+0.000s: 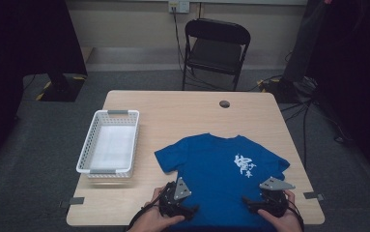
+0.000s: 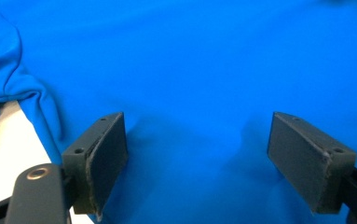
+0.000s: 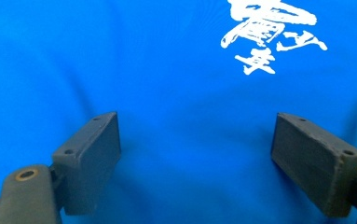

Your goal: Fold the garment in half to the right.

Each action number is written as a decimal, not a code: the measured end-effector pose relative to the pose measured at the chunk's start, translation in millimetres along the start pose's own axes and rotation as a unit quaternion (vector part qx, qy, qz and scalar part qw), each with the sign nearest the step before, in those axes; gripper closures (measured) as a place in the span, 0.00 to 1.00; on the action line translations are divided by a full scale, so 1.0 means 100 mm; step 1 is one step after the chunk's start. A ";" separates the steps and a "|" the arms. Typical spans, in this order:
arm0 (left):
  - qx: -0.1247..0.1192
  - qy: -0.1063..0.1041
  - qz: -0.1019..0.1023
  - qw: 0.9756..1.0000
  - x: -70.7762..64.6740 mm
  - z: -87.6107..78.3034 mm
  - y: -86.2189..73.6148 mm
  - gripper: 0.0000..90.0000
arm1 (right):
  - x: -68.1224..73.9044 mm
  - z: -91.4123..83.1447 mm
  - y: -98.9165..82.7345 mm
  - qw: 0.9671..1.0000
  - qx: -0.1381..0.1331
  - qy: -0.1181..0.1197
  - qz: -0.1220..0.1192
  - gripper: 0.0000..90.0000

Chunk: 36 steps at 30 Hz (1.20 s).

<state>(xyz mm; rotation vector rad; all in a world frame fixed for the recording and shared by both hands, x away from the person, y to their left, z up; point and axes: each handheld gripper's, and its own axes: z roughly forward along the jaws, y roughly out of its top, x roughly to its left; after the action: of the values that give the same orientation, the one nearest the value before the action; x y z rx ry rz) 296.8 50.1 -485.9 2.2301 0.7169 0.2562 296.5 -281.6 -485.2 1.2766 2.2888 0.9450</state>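
A blue T-shirt (image 1: 221,169) with a white print (image 1: 244,164) lies flat on the wooden table (image 1: 182,111), collar toward the far side. My left gripper (image 1: 188,211) rests at the shirt's near left hem, jaws open over smooth blue cloth (image 2: 195,93) with nothing pinched. The shirt's rumpled edge (image 2: 13,88) and bare table (image 2: 3,140) show at the left of the left gripper view. My right gripper (image 1: 249,203) sits at the near right hem, open just above the cloth (image 3: 167,93), with the white print (image 3: 269,32) ahead of it.
A white plastic basket (image 1: 109,141) stands on the table's left side. A cable hole (image 1: 224,104) sits near the far edge. Behind the table stands a black folding chair (image 1: 214,48). Cables lie on the floor at the right.
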 end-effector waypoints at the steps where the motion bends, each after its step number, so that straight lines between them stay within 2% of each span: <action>1: 0.001 -0.002 0.002 1.000 0.00 -0.01 0.00 0.22 | 0.01 -0.01 -0.01 1.000 0.001 -0.001 0.000 0.16; 3: 0.002 -0.006 0.007 1.000 -0.01 -0.02 -0.01 0.22 | 0.01 -0.03 -0.02 1.000 0.003 0.001 0.000 0.16; 6: 0.011 -0.001 -0.001 1.000 -0.05 -0.03 0.00 0.22 | 0.03 -0.04 -0.02 1.000 0.009 -0.002 0.002 0.16; 8: 0.019 -0.004 -0.004 1.000 -0.07 -0.04 0.02 0.22 | 0.04 -0.06 -0.02 1.000 0.015 -0.003 0.003 0.16; 18: 0.014 -0.010 -0.016 1.000 -0.06 -0.05 0.02 0.22 | 0.04 -0.09 -0.05 1.000 0.015 0.001 0.004 0.16; 20: 0.002 -0.003 -0.011 1.000 -0.02 -0.08 0.05 0.22 | 0.02 -0.10 -0.04 1.000 0.012 0.011 0.013 0.18; 22: -0.020 0.004 -0.020 1.000 0.06 -0.14 0.11 0.22 | -0.01 -0.14 -0.01 0.999 -0.002 0.028 0.019 0.24; 24: -0.040 0.013 -0.030 0.999 0.16 -0.20 0.16 0.21 | -0.03 -0.18 0.05 1.000 -0.016 0.021 0.017 0.19; 28: -0.048 0.035 -0.052 0.997 0.45 -0.27 0.21 0.20 | -0.10 -0.17 0.20 0.999 -0.035 0.014 0.013 0.20; 30: -0.048 0.052 -0.064 0.995 0.61 -0.29 0.21 0.22 | -0.15 -0.10 0.26 0.999 -0.035 0.017 0.012 0.20; 32: -0.044 0.064 -0.074 0.994 0.75 -0.30 0.20 0.29 | -0.21 0.00 0.31 0.999 -0.029 0.020 0.010 0.20; 33: -0.041 0.073 -0.079 0.993 0.82 -0.30 0.20 0.28 | -0.24 0.06 0.32 0.999 -0.030 0.018 0.008 0.20; 35: -0.048 0.078 -0.099 0.991 0.92 -0.30 0.20 0.31 | -0.28 0.16 0.33 1.000 -0.025 0.008 0.013 0.20; 36: -0.051 0.080 -0.098 0.991 0.93 -0.30 0.21 0.31 | -0.29 0.20 0.32 1.000 -0.023 0.008 0.014 0.20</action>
<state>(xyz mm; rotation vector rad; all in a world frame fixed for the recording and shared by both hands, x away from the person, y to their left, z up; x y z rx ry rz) 369.9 110.3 -453.7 2.0421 0.9806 0.3674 343.0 -286.3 -477.2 1.2896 2.2538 1.0156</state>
